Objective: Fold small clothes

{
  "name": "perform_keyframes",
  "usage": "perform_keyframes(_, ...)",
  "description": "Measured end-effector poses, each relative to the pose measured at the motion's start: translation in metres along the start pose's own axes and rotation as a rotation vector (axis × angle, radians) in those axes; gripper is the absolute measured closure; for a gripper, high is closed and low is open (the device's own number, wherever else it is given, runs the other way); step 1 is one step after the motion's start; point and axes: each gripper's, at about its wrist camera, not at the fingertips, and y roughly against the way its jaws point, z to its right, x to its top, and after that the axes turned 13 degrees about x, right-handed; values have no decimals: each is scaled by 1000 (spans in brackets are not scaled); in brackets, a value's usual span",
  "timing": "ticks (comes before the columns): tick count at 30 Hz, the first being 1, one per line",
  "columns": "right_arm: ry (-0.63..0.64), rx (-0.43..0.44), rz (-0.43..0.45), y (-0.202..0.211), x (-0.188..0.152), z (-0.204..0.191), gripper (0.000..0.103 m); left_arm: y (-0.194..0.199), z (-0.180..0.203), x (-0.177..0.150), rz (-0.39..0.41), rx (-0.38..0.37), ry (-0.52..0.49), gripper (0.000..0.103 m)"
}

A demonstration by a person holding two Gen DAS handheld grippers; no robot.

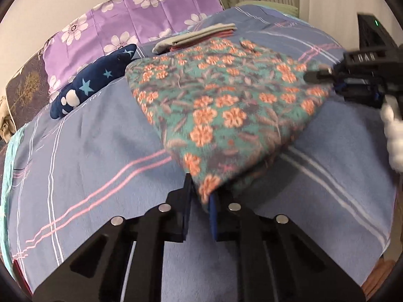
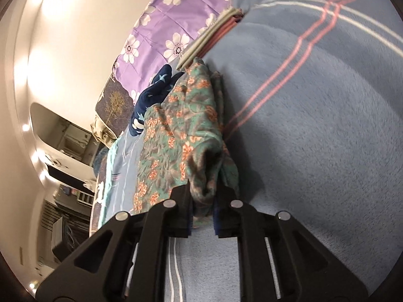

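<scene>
Evidently a fold is under way: the left tongs (image 1: 200, 202) are clamped on the near corner of the floral cloth (image 1: 221, 95), while the right tongs (image 2: 202, 201) pinch a bunched edge of it at the far right. The cloth hangs stretched between them, just above the blue blanket on the bed (image 1: 88, 151), its long axis running from the near corner toward the bed's head, where a folded pile (image 1: 196, 36) waits. Next, I judge, both corners must be carried over together and laid flat.
</scene>
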Motion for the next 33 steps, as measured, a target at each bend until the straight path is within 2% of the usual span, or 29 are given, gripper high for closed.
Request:
perform_keyframes(5, 24, -76, 6, 11, -3, 7, 89, 6, -3, -13, 12, -38, -1, 90)
perform_keyframes(6, 31, -92, 21, 16, -1, 4, 83, 7, -5, -13, 9, -57, 2, 90)
perform_keyframes(10, 192, -160, 77, 28, 1, -26, 81, 26, -19, -10, 6, -199, 45, 90)
perform_keyframes(14, 313, -109, 41, 14, -2, -53, 81, 37, -35, 8, 70, -242, 140, 90)
perform_keyframes(16, 343, -107, 20, 4, -4, -57, 82, 30, -35, 19, 89, -248, 154, 90)
perform_keyframes(17, 355, -114, 6, -2, -4, -57, 81, 20, -32, 23, 75, -270, 159, 90)
perform_keyframes(19, 351, -209, -60, -27, -8, -43, 82, -4, -23, 25, 12, -285, 156, 88)
perform_keyframes(20, 342, -261, -75, -33, -9, -35, 89, -20, -15, 22, -42, -269, 141, 86)
perform_keyframes(21, 338, -276, -79, -36, -12, -24, 94, -31, -9, 16, -70, -266, 135, 86)
perform_keyframes(23, 312, -237, -75, -30, -10, -18, 94, -30, -8, 8, -21, -273, 149, 86)
perform_keyframes(26, 326, -251, -99, -32, -6, -23, 94, -26, -14, 10, -43, -303, 157, 85)
perform_keyframes(28, 334, -233, -104, -28, -1, -32, 91, -22, -20, 15, -58, -332, 183, 85)
perform_keyframes(30, 369, -218, -81, -21, 13, -43, 79, -16, -26, 24, -28, -343, 193, 84)
perform_keyframes(32, 393, -231, -69, -20, 21, -48, 69, -15, -32, 37, 4, -320, 185, 83)
perform_keyframes(33, 411, -247, -64, -21, 30, -51, 68, -17, -34, 47, 12, -297, 183, 82)
